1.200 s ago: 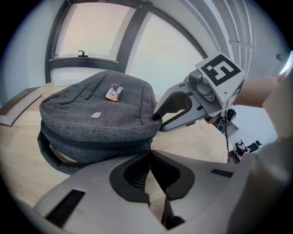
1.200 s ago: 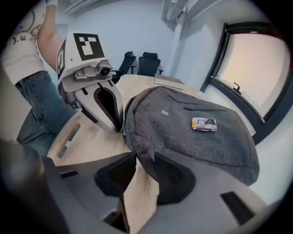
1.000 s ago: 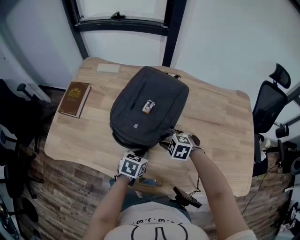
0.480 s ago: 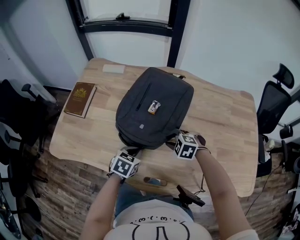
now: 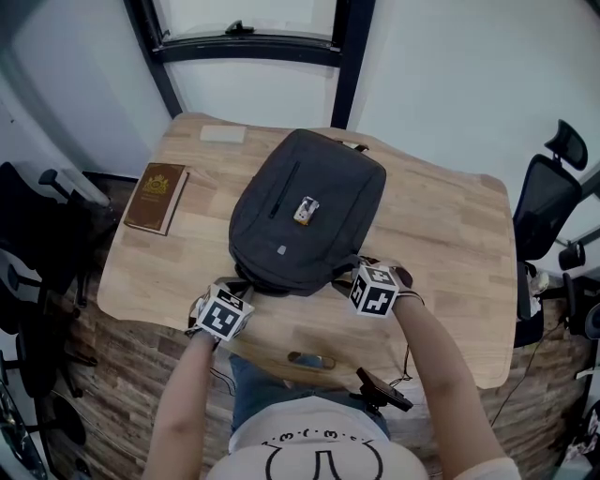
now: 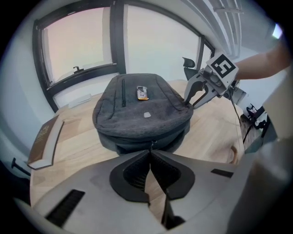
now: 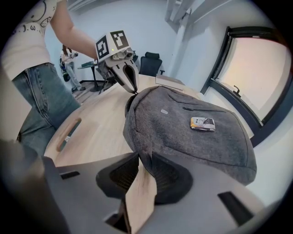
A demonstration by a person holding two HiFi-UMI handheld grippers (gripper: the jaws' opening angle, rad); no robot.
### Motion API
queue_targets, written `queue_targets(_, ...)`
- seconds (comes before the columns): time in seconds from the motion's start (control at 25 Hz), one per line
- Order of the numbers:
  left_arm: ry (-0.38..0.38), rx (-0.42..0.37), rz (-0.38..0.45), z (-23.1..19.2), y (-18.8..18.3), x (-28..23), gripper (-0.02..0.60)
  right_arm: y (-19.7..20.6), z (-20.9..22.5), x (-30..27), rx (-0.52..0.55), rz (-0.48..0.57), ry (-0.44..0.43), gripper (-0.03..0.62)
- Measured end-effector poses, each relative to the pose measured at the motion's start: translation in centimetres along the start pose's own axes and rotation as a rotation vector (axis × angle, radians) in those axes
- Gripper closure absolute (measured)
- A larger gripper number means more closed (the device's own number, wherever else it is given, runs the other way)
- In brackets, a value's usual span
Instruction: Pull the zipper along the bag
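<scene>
place: office | evidence: swivel chairs (image 5: 548, 192), wooden desk (image 5: 441, 239), book (image 5: 155, 197), big window (image 5: 262, 14)

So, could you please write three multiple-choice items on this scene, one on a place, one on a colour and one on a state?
1. Where does the book lie relative to the bag?
A. on top of it
B. on the table, to its left in the head view
C. leaning upright against it

2. What colour is the bag?
A. dark grey
B. red
C. white

3. How do the right gripper's jaws stand?
A. wide apart, clear of the bag
B. closed on the book
C. closed on the bag's fabric

Answers:
1 B: the book lies flat on the wood, apart from the bag.
2 A: every view shows dark grey cloth.
3 C: the right gripper view shows a fold of fabric pinched between them.
</scene>
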State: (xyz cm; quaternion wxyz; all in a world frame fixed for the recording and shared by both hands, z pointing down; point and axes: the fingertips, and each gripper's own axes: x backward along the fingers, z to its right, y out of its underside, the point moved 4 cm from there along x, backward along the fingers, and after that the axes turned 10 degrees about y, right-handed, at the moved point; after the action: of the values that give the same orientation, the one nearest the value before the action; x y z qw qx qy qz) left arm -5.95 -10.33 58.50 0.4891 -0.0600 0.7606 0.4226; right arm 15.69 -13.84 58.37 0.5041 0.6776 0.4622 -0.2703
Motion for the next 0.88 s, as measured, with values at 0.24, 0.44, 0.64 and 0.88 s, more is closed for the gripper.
queue_targets(0.24,0.003,-0.060,-0.022,-1.3,0.7,-0.4,0.563,0.1,-0.2,0.0,-0.027,-0.007,0.006,0.450)
queue_targets(0.44,0.028,-0.083,-0.003,-1.2,0.8,-1.0,0.561,-0.2,-0.3,0.1,-0.130,0.004,0.078,0.421)
queue_targets(0.64,0.061,-0.101,0.007,-1.4,0.9,-1.5,0.561,-0.8,-0.4,0.9,-0.145,-0.049,0.147,0.421)
queue_targets(0.88,0.132,-0.168,-0.019,-1.3,0.5,-2.2,0.561,-1.7,-0.6,3.2,-0.400,-0.001,0.179,0.218)
